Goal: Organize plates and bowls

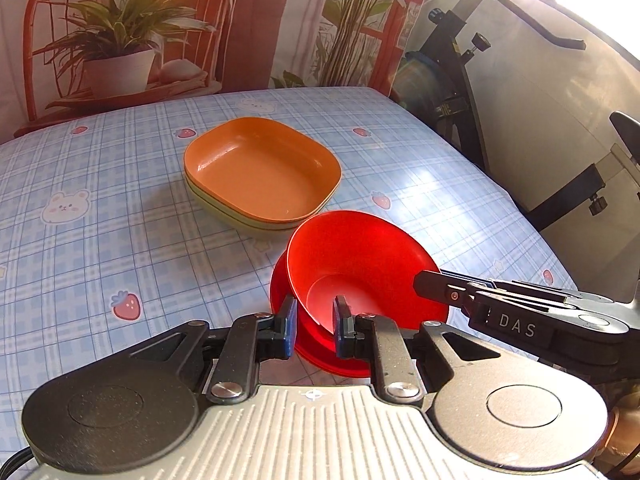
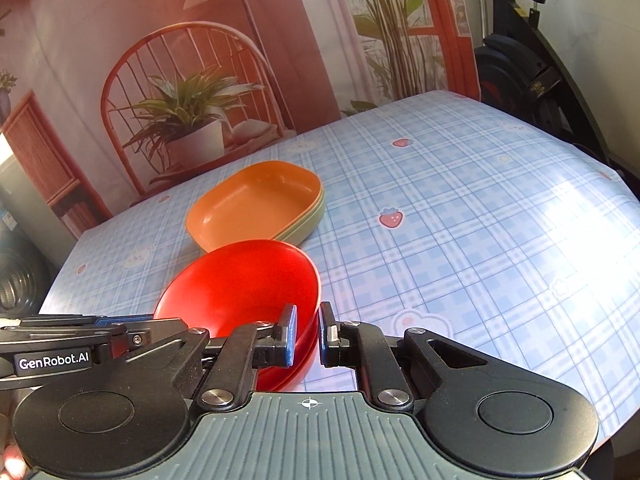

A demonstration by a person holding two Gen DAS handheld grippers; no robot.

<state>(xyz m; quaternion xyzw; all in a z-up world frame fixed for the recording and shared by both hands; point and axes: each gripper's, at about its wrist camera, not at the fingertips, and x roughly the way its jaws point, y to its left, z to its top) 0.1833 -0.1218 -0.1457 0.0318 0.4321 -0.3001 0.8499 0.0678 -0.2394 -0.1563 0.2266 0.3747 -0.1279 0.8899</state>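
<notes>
Nearest in the left wrist view, the left gripper [image 1: 314,328] has its two fingers on both sides of the near wall of the upper red round plastic bowl [image 1: 360,256]. One blue pad is outside the bowl and the other is inside, but a gap shows between the pads and the wall, so I cannot tell if this claw really grips it. The upper bowl is tilted, with its opening turned toward the far left, and it sits in a second red round plastic bowl [image 1: 280,280], which rests on the table near the front edge.

The right gripper [image 2: 308,332] comes from the right side. In the right wrist view its fingers stand on both sides of the right rim of the upper red bowl [image 2: 248,276], with the rim between the pads, closed on it as far as I can see. In the left wrist view its fingertips [image 1: 430,282] touch the bowl's right edge.

Just beyond the red bowls, an orange rounded rectangular plastic plate [image 1: 260,172] is stacked on a pale green plate of the same shape [image 1: 240,220].

All of these stand on a table with a blue checked cloth with strawberry and bear prints [image 1: 100,240]. Far behind hangs a printed backdrop with a chair and potted plants [image 1: 120,40].
</notes>
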